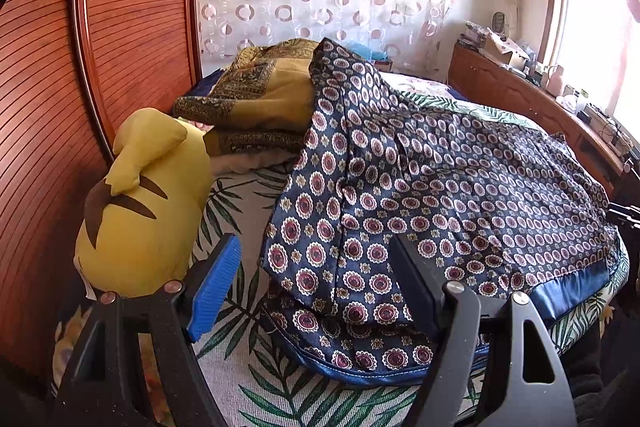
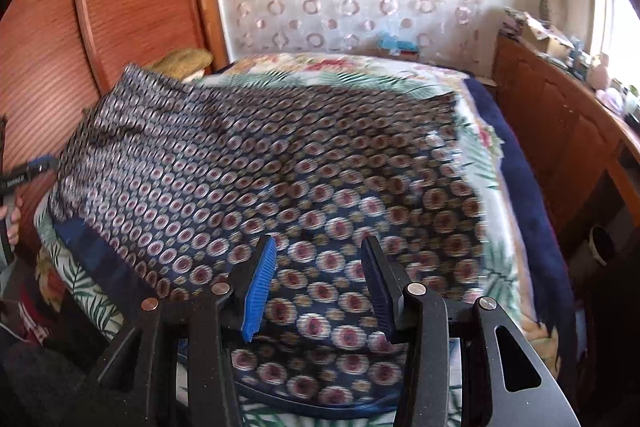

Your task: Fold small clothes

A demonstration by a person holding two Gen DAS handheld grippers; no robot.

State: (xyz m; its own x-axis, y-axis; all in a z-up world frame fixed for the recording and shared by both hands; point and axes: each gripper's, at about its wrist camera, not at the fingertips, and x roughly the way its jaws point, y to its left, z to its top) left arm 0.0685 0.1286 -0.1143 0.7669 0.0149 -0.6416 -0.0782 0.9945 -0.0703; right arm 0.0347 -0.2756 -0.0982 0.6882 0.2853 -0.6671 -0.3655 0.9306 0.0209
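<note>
A navy garment point(image 1: 440, 167) patterned with red-and-white medallions and edged in blue satin lies spread over the leaf-print bedspread point(image 1: 248, 367). Its far corner is draped up over a folded blanket. My left gripper point(image 1: 316, 243) hovers over the garment's near left edge, jaws wide and open, with nothing pinched. In the right wrist view the same garment point(image 2: 260, 155) looks blurred. My right gripper point(image 2: 319, 241) stands open above its near hem, pads apart and off the cloth. At that view's far left edge a hand point(image 2: 12, 215) holds the left gripper's handle.
A yellow plush toy point(image 1: 140, 211) sits at the bed's left, close to my left finger. A folded gold-brown blanket point(image 1: 256, 95) lies behind it. A wooden wardrobe point(image 1: 120, 27) stands left. On the right, a cluttered wooden cabinet point(image 1: 520, 95) runs along the bed.
</note>
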